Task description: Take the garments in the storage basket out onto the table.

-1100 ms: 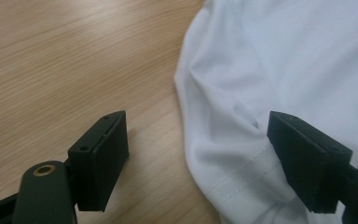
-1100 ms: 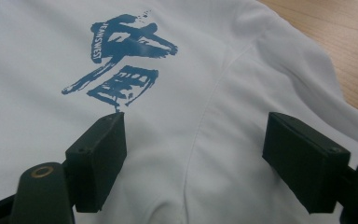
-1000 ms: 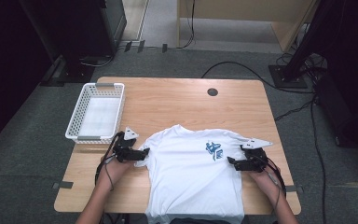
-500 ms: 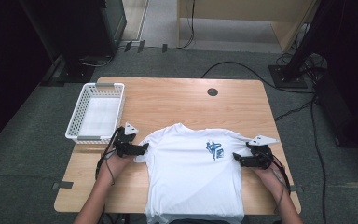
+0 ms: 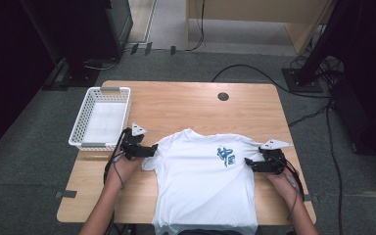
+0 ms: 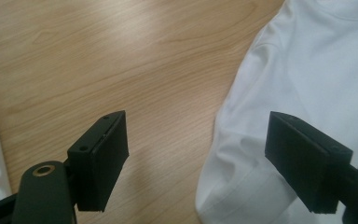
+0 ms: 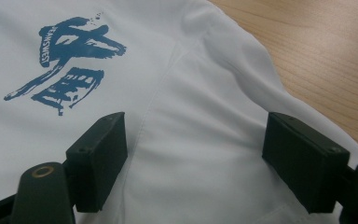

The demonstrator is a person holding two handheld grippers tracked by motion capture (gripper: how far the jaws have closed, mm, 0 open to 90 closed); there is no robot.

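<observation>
White T-shirt (image 5: 203, 186) lies spread face up on the near half of the wooden table (image 5: 186, 105), collar pointing away from the person, blue print (image 5: 225, 155) on the chest, hem reaching the near table edge and hanging slightly over it. The body looks smooth and flat; both short sleeves are laid out to the sides. No fold is visible anywhere on the garment, so the work appears to be at its opening stage: spreading looks complete, and any folding or stowing is, by my judgement, entirely outstanding.

Left gripper (image 5: 149, 150) sits at the shirt's left sleeve. Its own view shows the jaws wide apart, one over bare wood and the other above the sleeve (image 6: 242, 186); nothing is pinched between them.

Right gripper (image 5: 248, 163) sits at the opposite sleeve. Its jaws likewise stand wide, straddling the sleeve and shoulder seam (image 7: 200, 140) with the cloth lying loose below; no grip taken.

White perforated basket (image 5: 100, 117) stands empty at the table's far left, just beyond the left gripper and apart from the shirt. A dark round cable port (image 5: 223, 96) sits near the far edge.
</observation>
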